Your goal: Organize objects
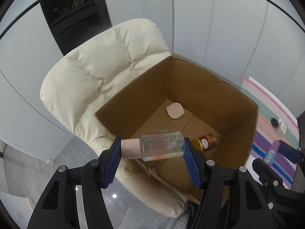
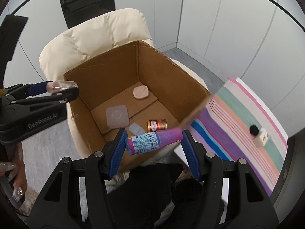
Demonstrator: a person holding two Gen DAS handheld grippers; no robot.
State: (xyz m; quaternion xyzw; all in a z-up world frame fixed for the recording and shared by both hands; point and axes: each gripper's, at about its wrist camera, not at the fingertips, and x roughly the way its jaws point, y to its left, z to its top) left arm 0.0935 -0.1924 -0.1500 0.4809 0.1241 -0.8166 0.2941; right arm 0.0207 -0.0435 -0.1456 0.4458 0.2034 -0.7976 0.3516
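Note:
My left gripper (image 1: 152,148) is shut on a clear bottle with a pink cap (image 1: 156,147), held sideways above the near edge of an open cardboard box (image 1: 190,87). It also shows in the right wrist view (image 2: 63,89) at the box's left rim. My right gripper (image 2: 154,143) is shut on a purple and pink bottle with a printed label (image 2: 152,142), held sideways over the box's (image 2: 106,80) near rim. Inside the box lie a pink pad (image 2: 140,93), a clear square lid (image 2: 116,116), a small clear piece (image 2: 135,128) and a copper can (image 2: 156,125).
The box sits on a cream padded chair (image 1: 99,80). A striped multicolour mat (image 2: 247,126) lies to the right with a black round object (image 2: 254,129) and a small beige box (image 2: 262,139) on it. Grey wall panels stand behind.

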